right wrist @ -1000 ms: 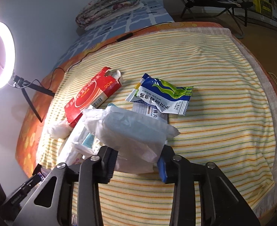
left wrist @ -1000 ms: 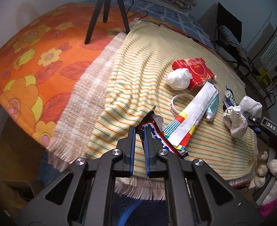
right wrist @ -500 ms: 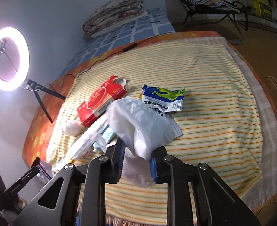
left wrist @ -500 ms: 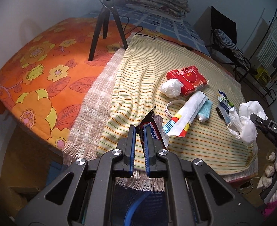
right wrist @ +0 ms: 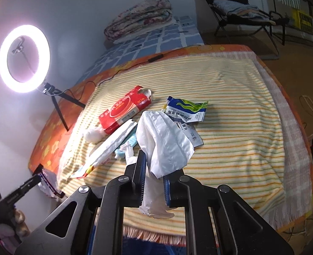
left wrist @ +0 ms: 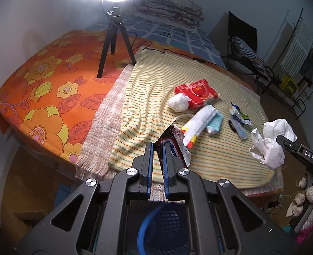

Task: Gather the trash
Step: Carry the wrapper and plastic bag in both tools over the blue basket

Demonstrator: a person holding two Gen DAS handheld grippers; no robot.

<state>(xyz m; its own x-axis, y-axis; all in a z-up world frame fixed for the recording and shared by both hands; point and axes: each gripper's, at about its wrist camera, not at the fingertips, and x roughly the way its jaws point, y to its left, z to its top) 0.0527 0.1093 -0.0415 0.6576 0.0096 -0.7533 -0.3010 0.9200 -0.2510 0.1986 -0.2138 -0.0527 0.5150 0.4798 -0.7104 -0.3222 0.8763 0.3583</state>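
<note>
My left gripper (left wrist: 157, 146) is shut on a dark snack wrapper (left wrist: 173, 142), held off the bed's near edge above a blue basket (left wrist: 162, 229). My right gripper (right wrist: 154, 163) is shut on a crumpled white plastic bag (right wrist: 165, 140); the bag also shows in the left wrist view (left wrist: 269, 144). On the striped blanket (right wrist: 231, 110) lie a red box (right wrist: 124, 108), a white tissue ball (left wrist: 178, 102), a long white wrapper (right wrist: 109, 146), a light-blue tube (left wrist: 215, 123) and a blue-green sachet (right wrist: 186, 110).
A ring light (right wrist: 23, 58) on a tripod (left wrist: 114, 40) stands on the orange flowered sheet (left wrist: 46, 80). Folded quilts (right wrist: 139, 18) lie at the back. A folding chair (left wrist: 248, 51) and drying rack (left wrist: 301, 42) stand to the right. Plush toys (left wrist: 305, 197) lie on the floor.
Both grippers have pulled back and up from the blanket with their trash. The right gripper closed tighter on the white bag. The basket has come into view under the left gripper.
</note>
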